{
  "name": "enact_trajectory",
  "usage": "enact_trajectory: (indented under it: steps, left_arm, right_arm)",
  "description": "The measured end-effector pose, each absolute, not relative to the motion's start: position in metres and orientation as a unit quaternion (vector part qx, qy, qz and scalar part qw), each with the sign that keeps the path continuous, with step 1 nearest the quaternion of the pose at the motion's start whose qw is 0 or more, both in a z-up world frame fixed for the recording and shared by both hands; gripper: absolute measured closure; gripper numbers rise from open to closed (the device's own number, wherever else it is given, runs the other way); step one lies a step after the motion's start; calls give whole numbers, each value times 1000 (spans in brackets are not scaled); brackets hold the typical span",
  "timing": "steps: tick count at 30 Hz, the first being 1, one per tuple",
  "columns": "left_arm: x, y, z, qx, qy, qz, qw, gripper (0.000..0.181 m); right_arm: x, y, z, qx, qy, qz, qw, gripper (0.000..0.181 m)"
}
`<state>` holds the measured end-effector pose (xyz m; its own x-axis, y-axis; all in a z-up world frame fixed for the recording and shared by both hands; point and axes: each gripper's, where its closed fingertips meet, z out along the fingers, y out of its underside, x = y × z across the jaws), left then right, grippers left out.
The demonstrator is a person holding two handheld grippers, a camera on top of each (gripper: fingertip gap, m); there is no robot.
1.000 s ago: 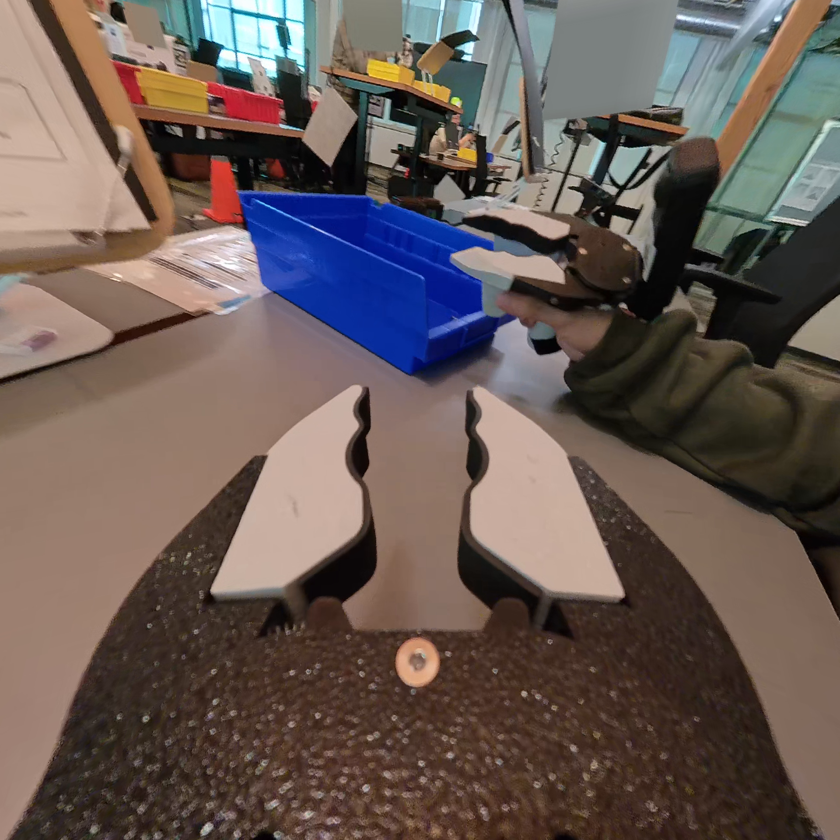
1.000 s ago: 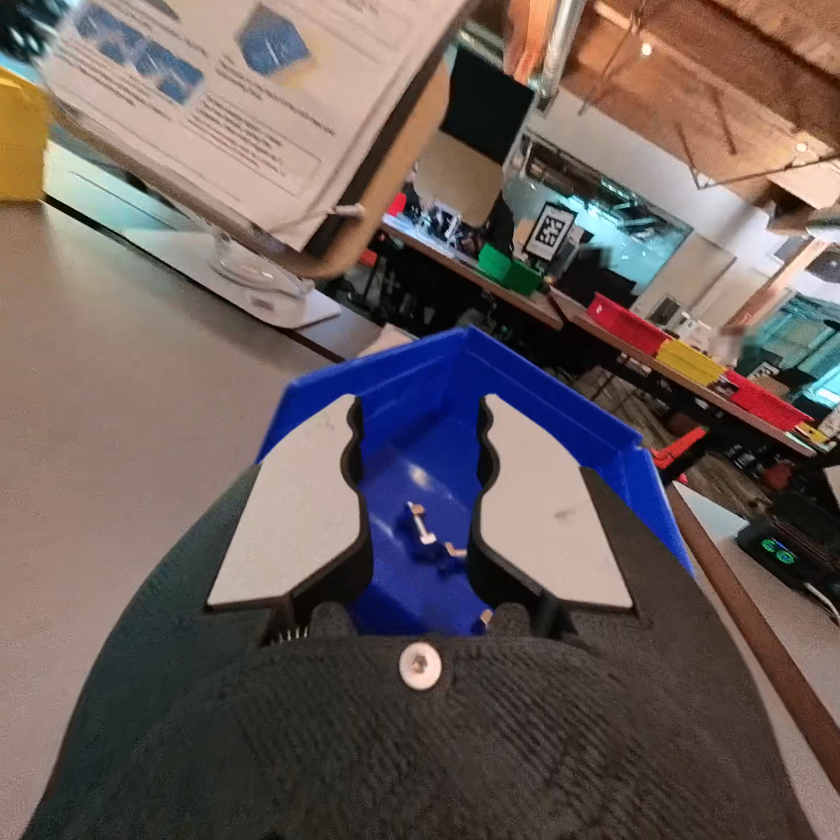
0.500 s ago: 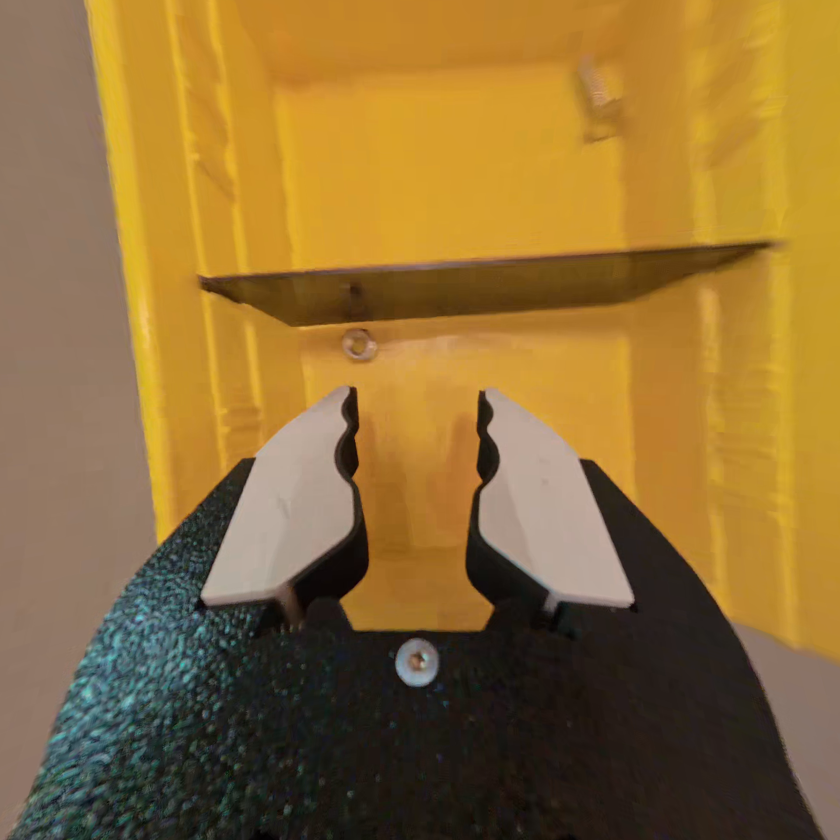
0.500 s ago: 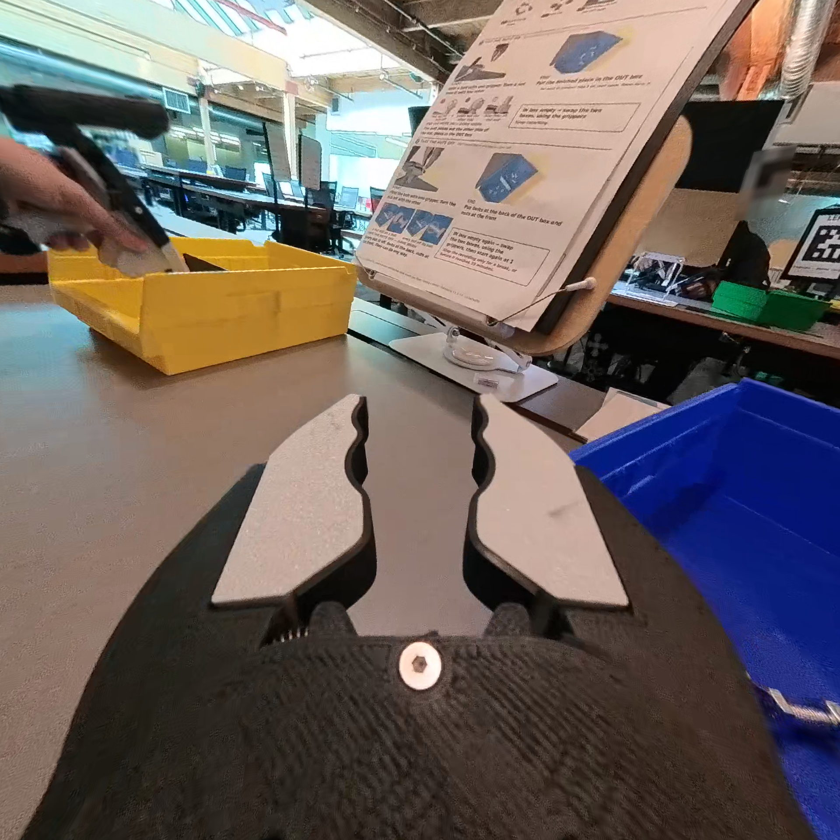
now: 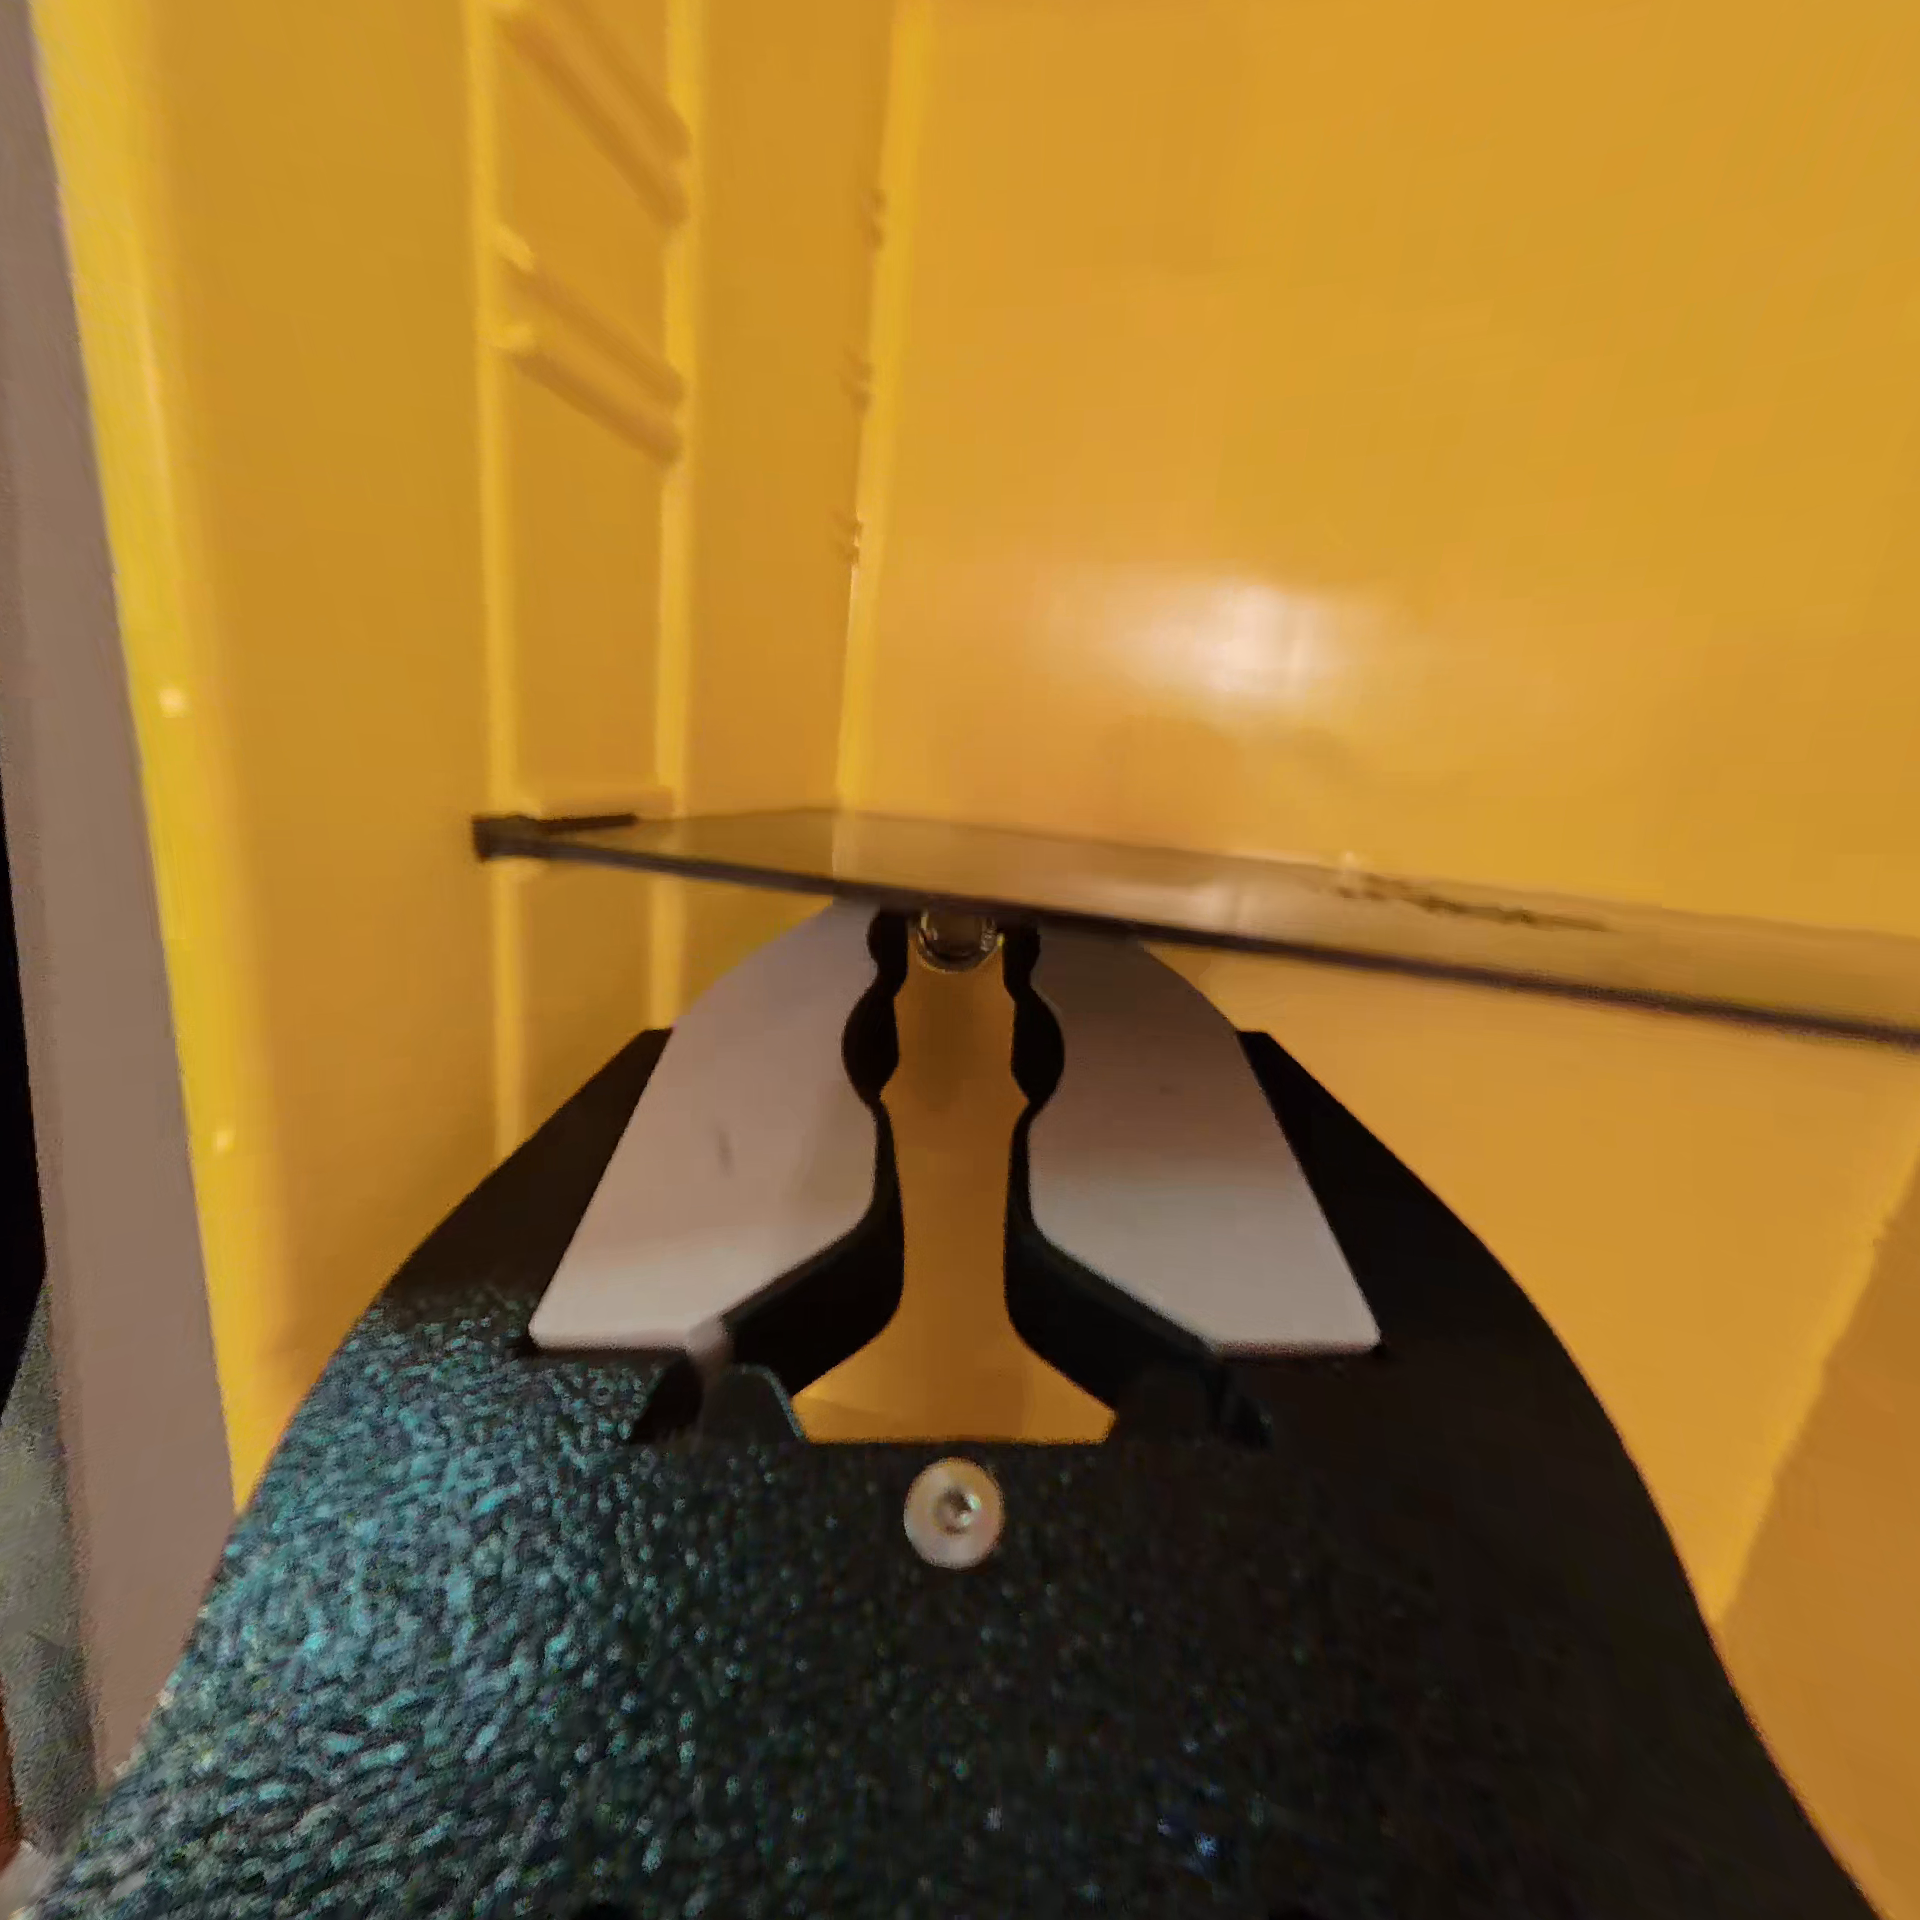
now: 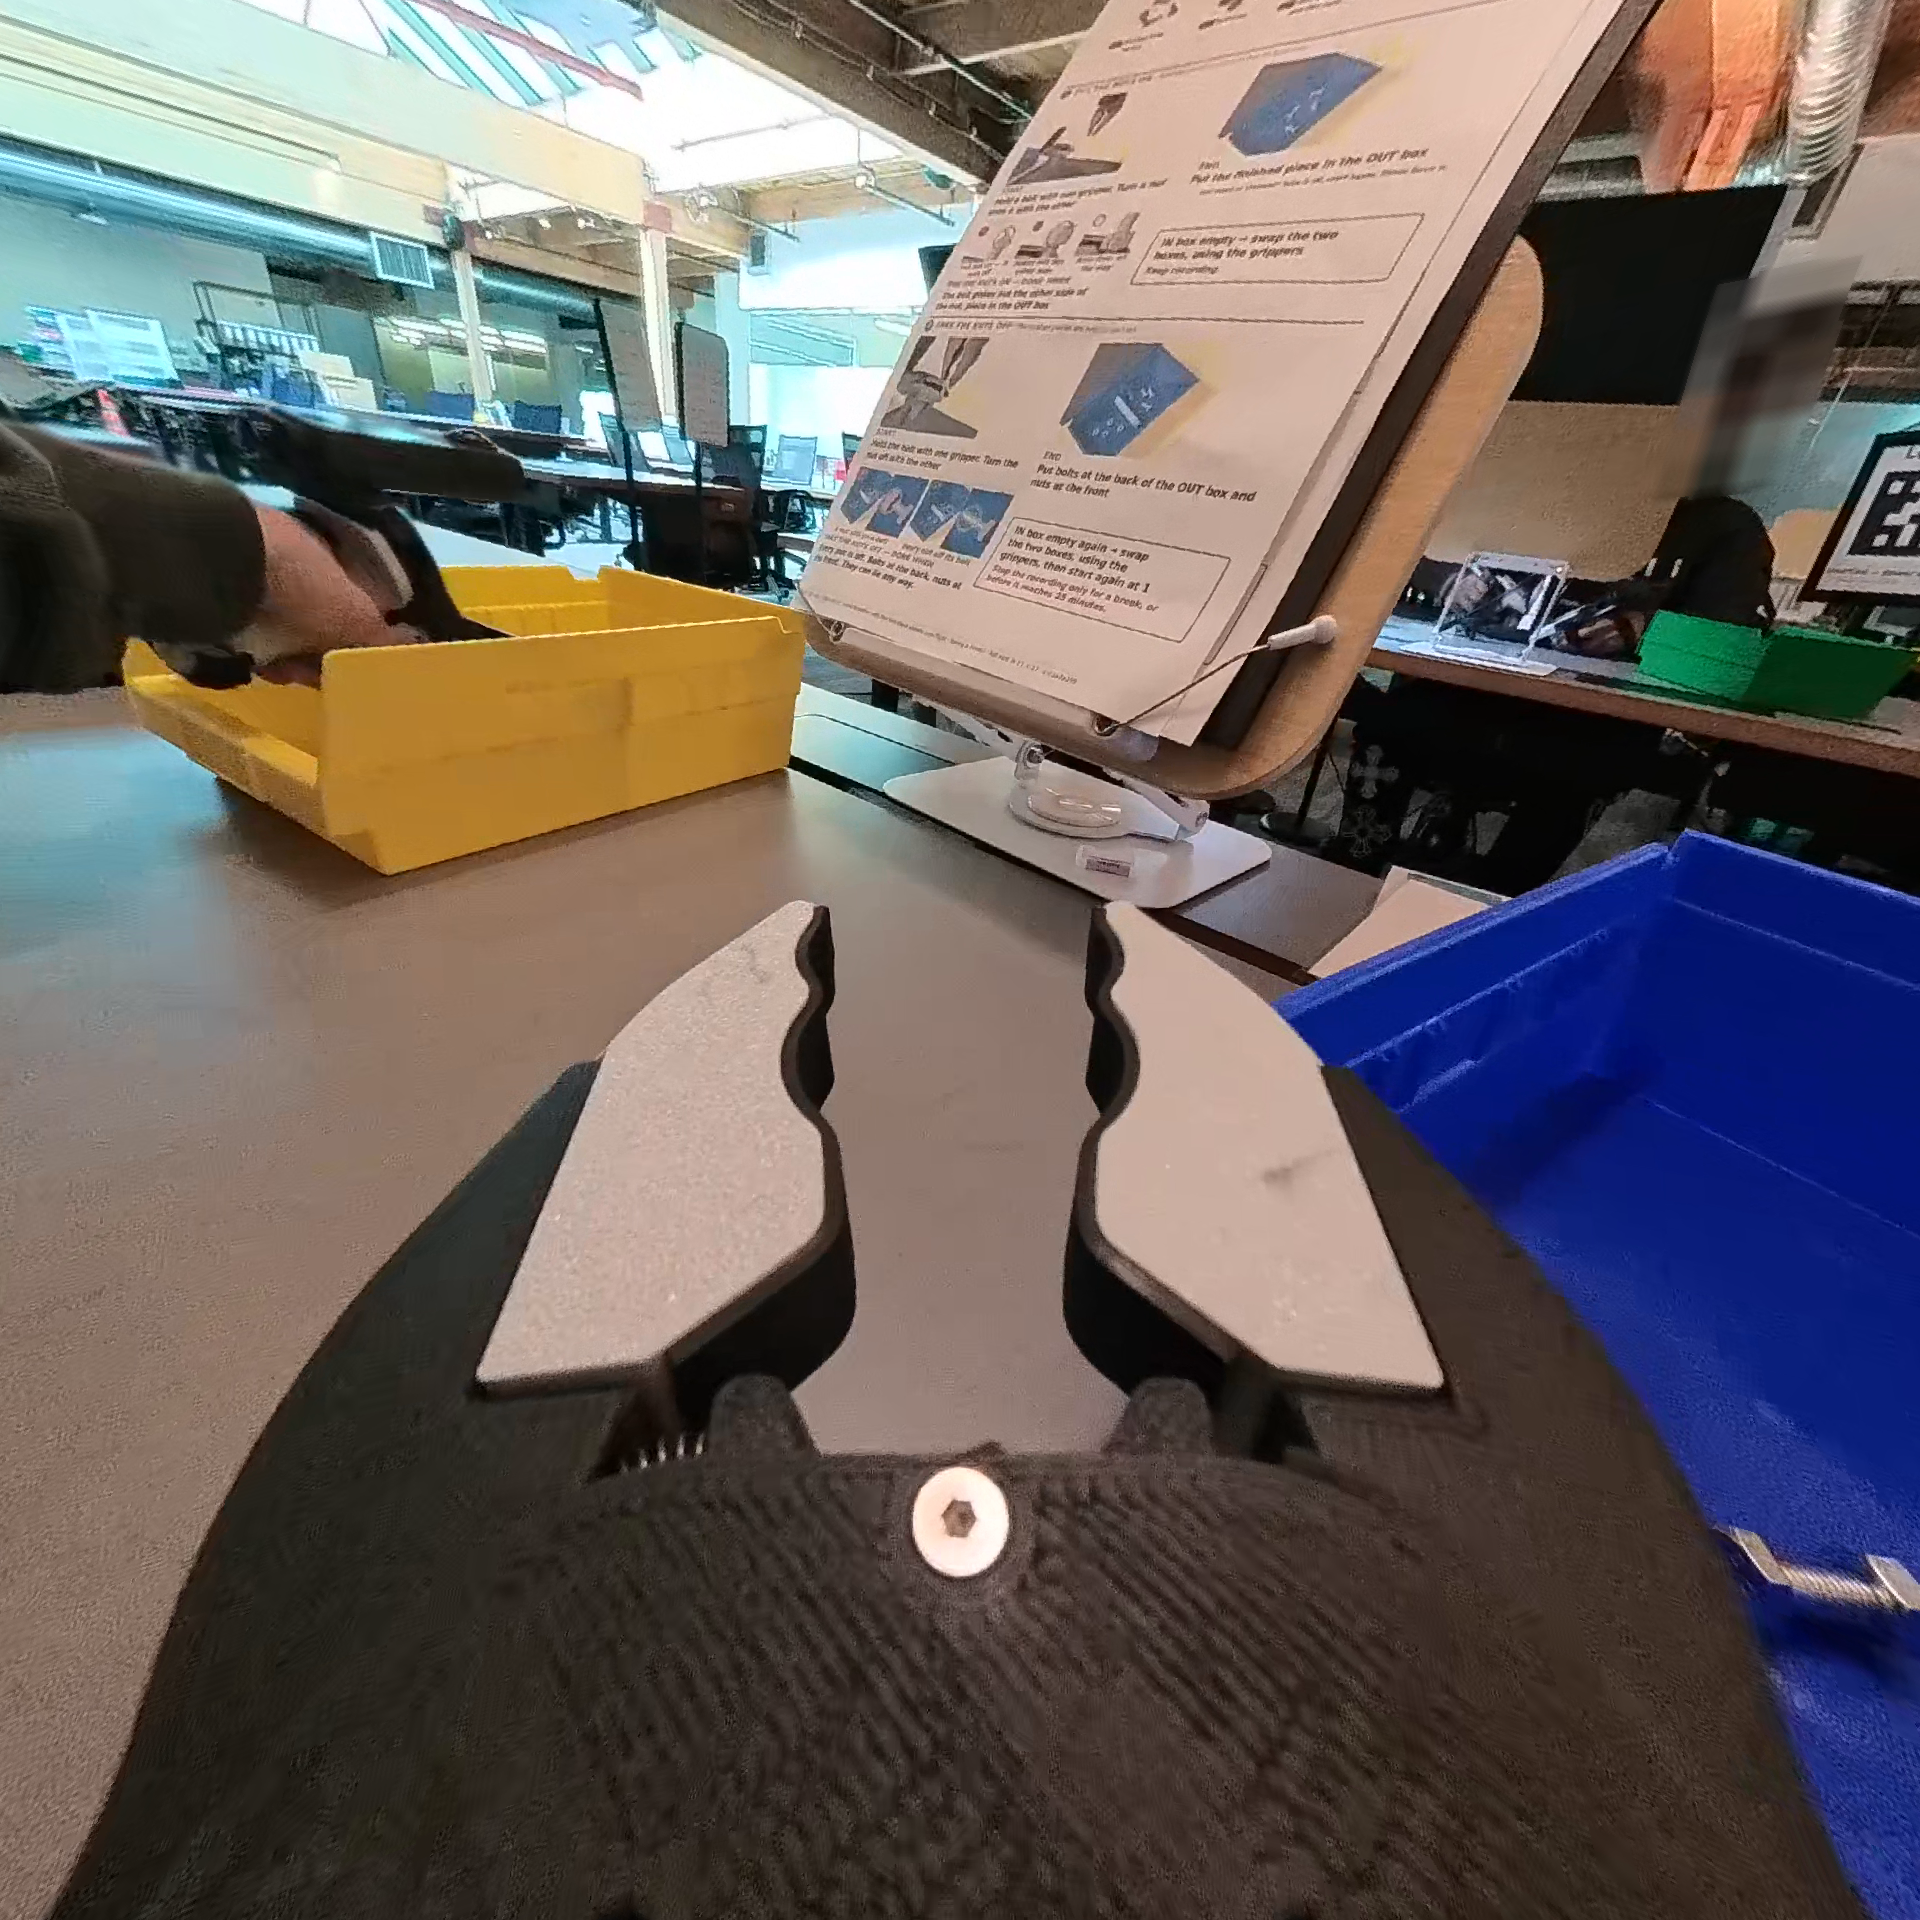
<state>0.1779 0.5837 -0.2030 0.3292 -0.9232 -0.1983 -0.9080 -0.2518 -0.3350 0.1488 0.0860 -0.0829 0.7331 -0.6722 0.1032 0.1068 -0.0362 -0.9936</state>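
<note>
Left gripper deep in the yellow bin at a small metal part; right gripper idle over the table beside the blue bin.

Left wrist view: half a second ago the left gripper (image 5: 951,940) hovered short of the dark divider (image 5: 1195,883) in the yellow bin (image 5: 1351,416), with the small metal part (image 5: 951,940) lying ahead of its tips; now the tips reach the divider's lower edge with the part between them, and the fingers have narrowed to a slim gap. Whether they actually pinch it I cannot tell.
Right wrist view: the right gripper (image 6: 956,935) is much as before, fingers wide apart and holding nothing, above the grey table (image 6: 312,1039). The blue bin (image 6: 1662,1091) sits just to its right with a bolt (image 6: 1829,1610) inside. Far left, the other gripper dips into the yellow bin, behind which stands an instruction board (image 6: 1195,364).
</note>
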Motion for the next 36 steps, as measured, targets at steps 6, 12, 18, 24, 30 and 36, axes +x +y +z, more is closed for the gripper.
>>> enact_trajectory:
  steps: [6, 12, 18, 24, 30, 36]
  left_arm:
    - [171, 550, -186, -735, 640, -118, 188, 165]
    - [155, 453, -84, -533, 717, -383, 233, 165]
    - [86, 301, -37, -187, 789, -514, 280, 165]
    - [33, 210, -33, -6, 769, -578, 272, 166]
    - [24, 184, -42, 40, 774, -565, 281, 167]
    - [24, 173, -54, 45, 782, -554, 282, 167]
  right_arm:
    - [141, 90, -81, -661, 210, -282, 663, 135]
    - [118, 122, -85, -676, 206, -165, 688, 135]
    - [61, 179, -76, -628, 216, 123, 738, 126]
    - [24, 198, -64, -548, 210, 341, 734, 137]
    - [18, 192, -53, -484, 211, 443, 725, 139]
    - [11, 189, -45, -451, 198, 495, 716, 150]
